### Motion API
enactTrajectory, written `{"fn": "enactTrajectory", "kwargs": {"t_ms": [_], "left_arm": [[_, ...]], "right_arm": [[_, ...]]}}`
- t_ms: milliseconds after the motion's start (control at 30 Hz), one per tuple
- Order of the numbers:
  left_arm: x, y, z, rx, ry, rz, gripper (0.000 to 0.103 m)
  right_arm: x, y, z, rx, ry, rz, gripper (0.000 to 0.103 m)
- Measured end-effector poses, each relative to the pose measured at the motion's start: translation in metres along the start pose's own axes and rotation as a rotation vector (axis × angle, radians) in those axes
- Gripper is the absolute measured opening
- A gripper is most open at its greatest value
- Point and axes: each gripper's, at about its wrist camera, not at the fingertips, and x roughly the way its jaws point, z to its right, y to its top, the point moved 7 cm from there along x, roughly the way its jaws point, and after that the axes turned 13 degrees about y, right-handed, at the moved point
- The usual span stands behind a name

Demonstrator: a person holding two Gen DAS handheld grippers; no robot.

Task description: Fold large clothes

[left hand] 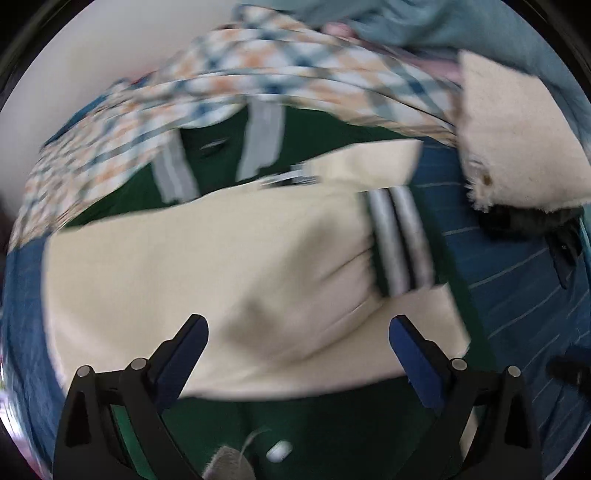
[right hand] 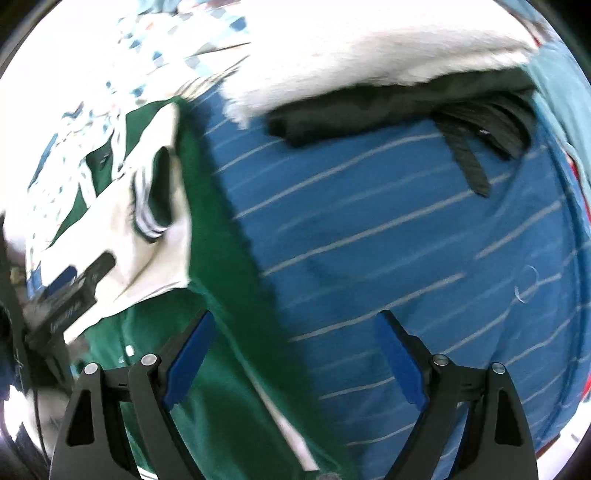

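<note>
Green-and-cream varsity jacket (left hand: 207, 266) with striped knit cuffs lies spread on a blue bedsheet with thin white stripes (right hand: 369, 229). Its two cream sleeves are folded across the green body, and the striped green, white and black cuff (left hand: 399, 243) of the nearer sleeve lies toward the right side of the left wrist view. The green hem part of the jacket shows at the bottom of that view, between the fingers.

The left claw (left hand: 298, 332) hangs over the nearer cream sleeve, its blue-padded fingers (left hand: 184, 354) spread wide apart and holding nothing. The right claw (right hand: 295, 332) is likewise released, spread wide over the jacket's right edge, where the green cloth meets the blue sheet; one finger is above the green fabric, the other above the sheet.

A checked cloth in white, orange and blue (left hand: 258, 70) lies bunched beyond the jacket's collar end. To the right of the jacket, a cream fleecy garment (left hand: 517, 140) rests partly on a black garment with a strap (right hand: 461, 114). Light blue fabric (left hand: 461, 26) is at the far edge. Both views are blurred, so finer detail cannot be told.
</note>
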Motion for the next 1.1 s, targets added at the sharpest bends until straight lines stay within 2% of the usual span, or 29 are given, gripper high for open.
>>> {"fn": "enactTrajectory", "kwargs": {"t_ms": [67, 167, 200, 233, 333, 367, 400, 467, 500, 533, 600, 633, 667, 700, 767, 833, 900, 1000, 1033, 1100], "left_arm": [[-0.005, -0.025, -0.038, -0.062, 0.072, -0.024, 0.100], [0.000, -0.072, -0.103, -0.106, 0.267, -0.061, 0.100], [0.009, -0.090, -0.130, -0.115, 0.347, -0.082, 0.100], [0.019, -0.102, -0.148, -0.115, 0.397, -0.107, 0.100], [0.061, -0.133, -0.198, -0.145, 0.515, -0.225, 0.100], [0.071, -0.137, -0.211, -0.161, 0.545, -0.244, 0.100], [0.080, -0.138, -0.221, -0.181, 0.568, -0.256, 0.100], [0.097, -0.138, -0.238, -0.226, 0.590, -0.277, 0.100], [0.103, -0.137, -0.243, -0.250, 0.592, -0.284, 0.100], [0.110, -0.136, -0.248, -0.286, 0.570, -0.298, 0.100], [0.118, -0.134, -0.255, -0.325, 0.561, -0.316, 0.103], [0.122, -0.134, -0.257, -0.346, 0.543, -0.322, 0.103], [0.125, -0.135, -0.258, -0.363, 0.531, -0.329, 0.103], [0.127, -0.136, -0.258, -0.381, 0.518, -0.336, 0.103], [0.121, -0.136, -0.257, -0.383, 0.509, -0.341, 0.103], [0.108, -0.141, -0.254, -0.346, 0.484, -0.344, 0.103], [0.085, -0.150, -0.247, -0.313, 0.459, -0.335, 0.103], [0.043, -0.180, -0.237, -0.257, 0.438, -0.348, 0.103], [0.030, -0.196, -0.232, -0.241, 0.433, -0.366, 0.103], [0.013, -0.226, -0.223, -0.214, 0.424, -0.406, 0.103]], "right_arm": [[0.010, -0.001, -0.015, -0.049, 0.012, -0.033, 0.090], [0.041, -0.002, -0.038, -0.185, -0.057, -0.103, 0.090], [0.053, -0.001, -0.045, -0.232, -0.081, -0.121, 0.090], [0.068, 0.000, -0.052, -0.286, -0.098, -0.150, 0.090], [0.111, 0.000, -0.063, -0.417, -0.197, -0.222, 0.089], [0.123, 0.001, -0.065, -0.443, -0.217, -0.234, 0.086], [0.129, 0.005, -0.066, -0.448, -0.217, -0.226, 0.077], [0.121, 0.019, -0.062, -0.369, -0.154, -0.148, 0.062], [0.113, 0.029, -0.057, -0.289, -0.088, -0.104, 0.052], [0.105, 0.036, -0.048, -0.222, -0.056, -0.060, 0.049], [0.097, 0.046, -0.019, -0.086, -0.059, 0.004, 0.040], [0.097, 0.047, -0.004, -0.012, -0.049, 0.014, 0.039], [0.101, 0.048, 0.009, 0.069, 0.004, 0.013, 0.039], [0.102, 0.049, 0.012, 0.097, 0.032, 0.004, 0.039], [0.101, 0.050, 0.006, 0.078, 0.005, -0.041, 0.043], [0.087, 0.042, -0.004, 0.073, -0.061, -0.094, 0.045], [0.060, 0.025, -0.018, 0.070, -0.091, -0.071, 0.050], [0.031, -0.021, -0.046, 0.051, -0.133, -0.057, 0.051], [0.030, -0.049, -0.062, 0.042, -0.117, -0.088, 0.051], [0.046, -0.100, -0.093, 0.055, 0.010, -0.202, 0.051]]}}
